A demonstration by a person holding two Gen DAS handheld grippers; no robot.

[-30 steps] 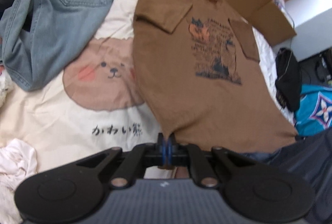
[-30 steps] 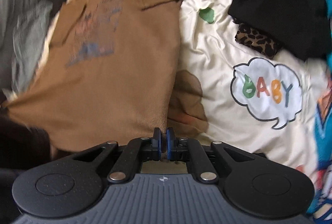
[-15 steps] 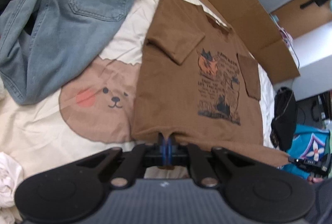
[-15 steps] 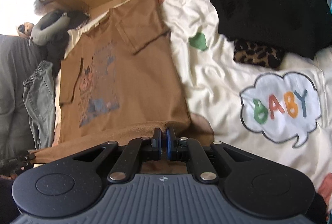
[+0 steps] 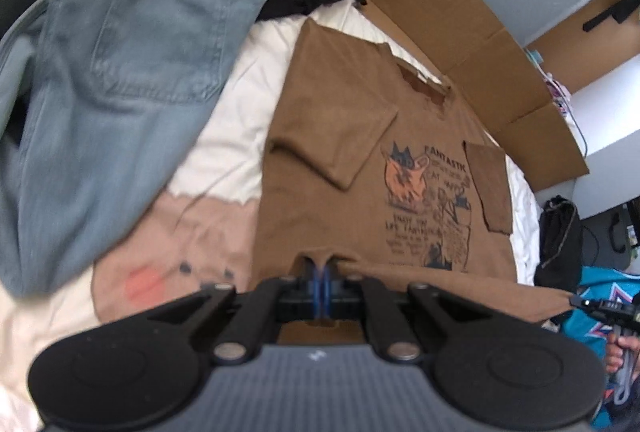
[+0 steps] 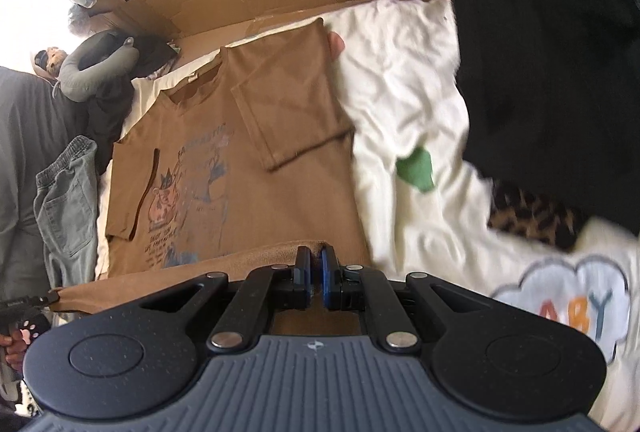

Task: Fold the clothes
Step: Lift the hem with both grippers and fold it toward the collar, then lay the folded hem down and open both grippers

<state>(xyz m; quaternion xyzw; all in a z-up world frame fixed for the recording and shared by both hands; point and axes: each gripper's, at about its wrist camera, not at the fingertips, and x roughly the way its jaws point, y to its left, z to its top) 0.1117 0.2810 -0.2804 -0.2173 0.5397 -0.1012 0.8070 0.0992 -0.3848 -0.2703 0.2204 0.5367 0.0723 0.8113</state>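
Left wrist view: left gripper (image 5: pixel 321 272) pinching one corner of brown T-shirt (image 5: pixel 340 136) hem, jaws closed | right gripper (image 6: pixel 316 264) clamping the opposite hem corner, jaws closed | hem hanging raised between them, shirt body lying print-up, sleeves folded in, on cream blanket (image 6: pixel 400 80) | jeans (image 5: pixel 120 72) lying beside shirt | cardboard (image 5: pixel 460 24) standing behind.

A cream printed bedsheet (image 6: pixel 404 80) covers the bed (cardboard (image 5: pixel 448 16) flattened along its far edge).
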